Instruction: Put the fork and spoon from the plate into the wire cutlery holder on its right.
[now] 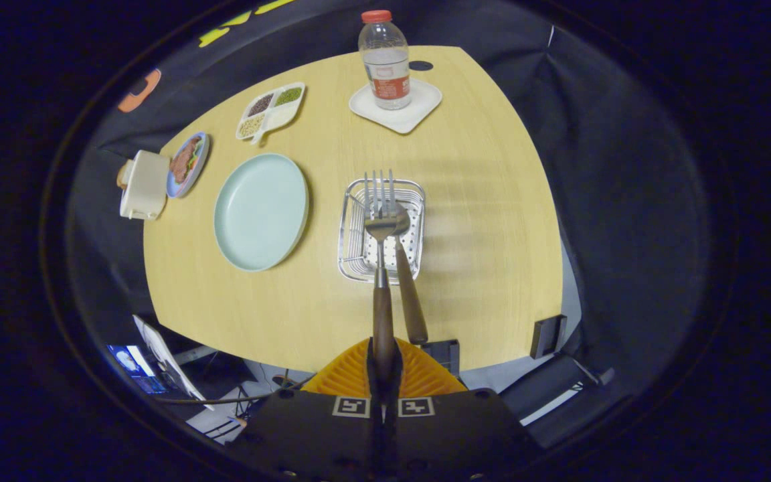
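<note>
My tool (384, 358) is clamped tight on the fork (380, 221) handle, tines over the wire holder (352, 231); the spoon (407, 281) leans in it, plate (262, 211) empty.

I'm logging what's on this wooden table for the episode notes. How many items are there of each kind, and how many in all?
Cutlery: 2, the wooden-handled fork gripped by the gripper, and the wooden-handled spoon lying in the holder
Holders: 1, the wire cutlery holder
Plates and trays: 4, the pale green round plate, small blue food plate, divided white snack tray, square white coaster tray
Bottles: 1, the clear red-capped bottle
Boxes: 1, the cream box
Total: 9
</note>
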A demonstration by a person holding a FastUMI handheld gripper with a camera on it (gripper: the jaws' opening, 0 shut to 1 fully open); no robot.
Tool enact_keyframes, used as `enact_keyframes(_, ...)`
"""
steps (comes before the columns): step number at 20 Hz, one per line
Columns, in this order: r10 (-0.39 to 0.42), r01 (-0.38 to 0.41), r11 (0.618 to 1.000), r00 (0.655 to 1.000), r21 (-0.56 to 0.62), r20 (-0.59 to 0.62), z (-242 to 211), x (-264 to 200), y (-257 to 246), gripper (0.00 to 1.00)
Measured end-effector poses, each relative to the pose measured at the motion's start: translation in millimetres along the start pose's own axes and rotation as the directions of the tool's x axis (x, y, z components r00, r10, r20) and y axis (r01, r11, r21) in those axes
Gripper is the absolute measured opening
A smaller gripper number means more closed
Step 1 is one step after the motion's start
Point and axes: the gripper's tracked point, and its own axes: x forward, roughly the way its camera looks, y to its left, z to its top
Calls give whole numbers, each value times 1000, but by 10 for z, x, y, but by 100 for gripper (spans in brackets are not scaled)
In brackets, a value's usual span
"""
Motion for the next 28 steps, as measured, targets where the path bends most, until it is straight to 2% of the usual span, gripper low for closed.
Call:
enact_keyframes(5, 11, -9, 999, 999, 43, -33, -17, 29, 38, 2)
enact_keyframes(6, 5, -4, 999, 999, 44, -38, 5, 31, 39, 6)
enact_keyframes(7, 2, 0, 999, 999, 47, -34, 19, 53, 57, 6)
enact_keyframes(8, 1, 0, 999, 1000, 47, -28, 44, 38, 67, 11)
enact_keyframes(10, 8, -8, 999, 1000, 53, -2, 103, 14, 118, 13)
enact_keyframes(11, 11, -12, 999, 1000, 51, 14, 136, -9, 153, 18)
enact_keyframes(12, 17, -18, 999, 999, 45, 32, 169, -36, 184, 37)
enact_keyframes(13, 25, -27, 999, 998, 37, 53, 195, -80, 238, 47)
enact_keyframes(16, -6, 8, 1000, 989, -14, 145, 328, -220, 290, 93)
enact_keyframes(17, -16, 21, 999, 981, -26, 194, 414, -314, 313, 97)
enact_keyframes(18, -25, 34, 999, 967, -31, 252, 497, -422, 336, 97)
enact_keyframes(20, -24, 38, 999, 916, -26, 401, 701, -722, 420, 97)
enact_keyframes(22, -15, 55, 997, 826, -53, 563, 872, -1095, 531, 97)
enact_keyframes(26, 33, 94, 990, 559, -103, 828, 992, -2043, 805, 97)
enact_keyframes(28, 56, 61, 994, 433, -92, 899, 930, -2481, 887, 97)
